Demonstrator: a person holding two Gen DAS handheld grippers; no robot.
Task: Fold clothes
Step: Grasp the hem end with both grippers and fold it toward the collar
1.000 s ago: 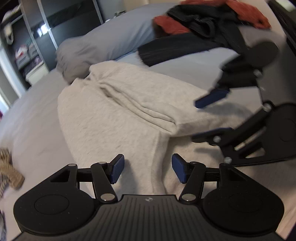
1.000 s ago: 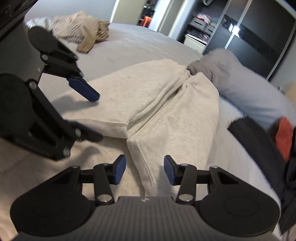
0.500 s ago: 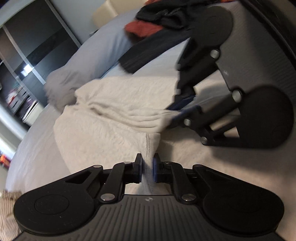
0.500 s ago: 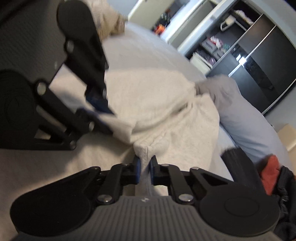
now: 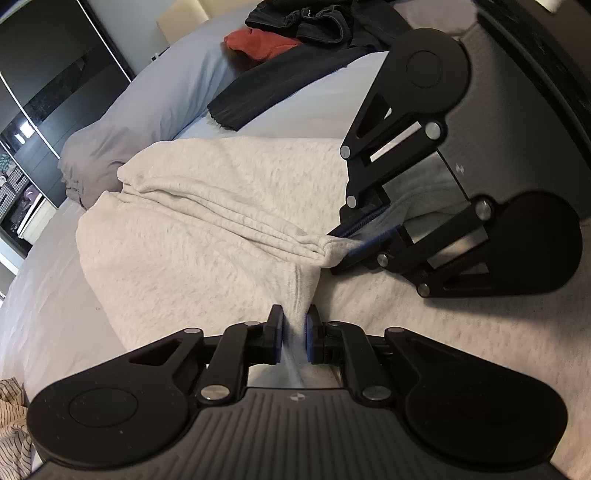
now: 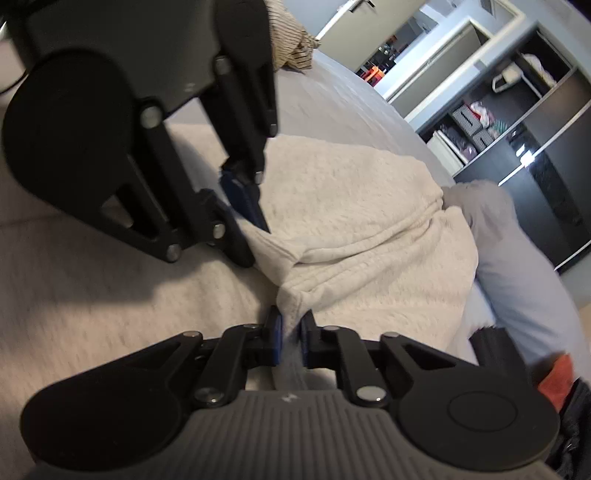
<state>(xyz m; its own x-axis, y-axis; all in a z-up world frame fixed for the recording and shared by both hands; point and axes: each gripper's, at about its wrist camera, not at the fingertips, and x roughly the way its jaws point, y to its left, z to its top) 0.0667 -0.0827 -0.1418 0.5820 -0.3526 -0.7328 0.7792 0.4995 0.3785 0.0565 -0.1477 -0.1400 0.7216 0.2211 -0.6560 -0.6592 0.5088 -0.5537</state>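
A cream fleece garment [image 5: 207, 229] lies partly folded on the bed, also in the right wrist view [image 6: 354, 206]. My left gripper [image 5: 294, 332] is shut on a pinch of its near edge. My right gripper [image 6: 290, 332] is shut on another pinch of the same edge close by. Each gripper shows in the other's view: the right one [image 5: 364, 236] at the right of the left wrist view, the left one [image 6: 247, 206] at the upper left of the right wrist view. The cloth is bunched and lifted between them.
A grey pillow [image 5: 122, 133] lies behind the garment. Dark clothes [image 5: 306, 22] and a red one [image 5: 258, 42] are piled at the far end. A striped cloth [image 5: 11, 424] lies at the near left. Dark wardrobe shelves [image 6: 517, 110] stand beyond the bed [image 5: 48, 295].
Both grippers were open above the garment a second ago. They came down, shut on its edge, and now stand closer together with the cloth pulled up.
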